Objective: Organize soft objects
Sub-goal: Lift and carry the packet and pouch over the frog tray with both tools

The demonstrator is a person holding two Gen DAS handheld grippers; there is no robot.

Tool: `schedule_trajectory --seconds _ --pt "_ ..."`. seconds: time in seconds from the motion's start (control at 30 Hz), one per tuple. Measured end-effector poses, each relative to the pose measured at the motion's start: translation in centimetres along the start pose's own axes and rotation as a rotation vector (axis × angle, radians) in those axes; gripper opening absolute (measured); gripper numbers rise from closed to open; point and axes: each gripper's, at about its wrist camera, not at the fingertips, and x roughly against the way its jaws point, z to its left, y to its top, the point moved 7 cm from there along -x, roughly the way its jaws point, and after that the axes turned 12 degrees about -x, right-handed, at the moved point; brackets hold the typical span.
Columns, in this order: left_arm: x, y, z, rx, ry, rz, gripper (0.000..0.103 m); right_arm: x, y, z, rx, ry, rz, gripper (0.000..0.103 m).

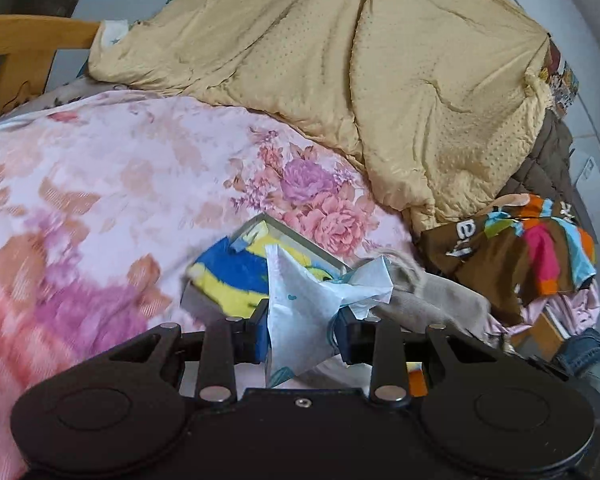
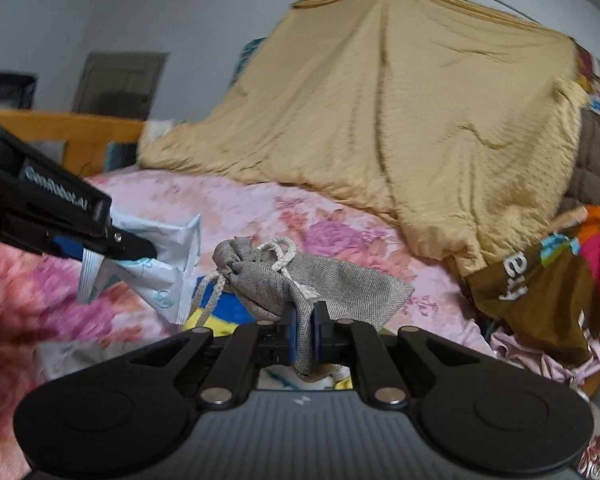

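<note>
Box under the blue-yellow cloth (image 1: 228, 276) is mostly hidden. Left gripper (image 1: 300, 330) jaws clamp a pale blue packet (image 1: 300, 300); right gripper (image 2: 305, 334) jaws pinch the grey drawstring pouch (image 2: 312, 280), both above the floral bed (image 1: 120, 184).

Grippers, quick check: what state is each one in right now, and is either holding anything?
Left gripper: shut on a light blue and white crinkly plastic packet.
Right gripper: shut on a grey woven drawstring pouch with white cord.
</note>
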Motion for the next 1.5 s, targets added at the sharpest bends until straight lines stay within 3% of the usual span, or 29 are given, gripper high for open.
schedule_trajectory --seconds 0.3,0.47,0.73,0.87,1.5 --pt "-7.7 2.3 -0.5 -0.043 0.029 0.042 0.034 -3.4 -0.4 -5.8 -0.182 -0.072 0.025 0.009" --pt "-11.1 2.3 -1.4 -0.116 0.041 0.066 0.035 -5.0 -0.7 -7.5 -0.242 -0.087 0.023 0.009" --pt "-15.1 1.4 -1.3 -0.155 0.102 0.134 0.035 -7.6 -1.1 -8.8 -0.305 -0.089 0.068 0.009" --pt "-16.0 0.4 -0.6 -0.142 0.136 0.19 0.035 -8.7 -1.9 -8.9 -0.318 -0.086 0.11 0.009" --pt "-16.3 -0.3 1.0 -0.069 0.162 0.235 0.037 -9.8 -2.8 -8.4 -0.346 -0.069 0.179 0.015"
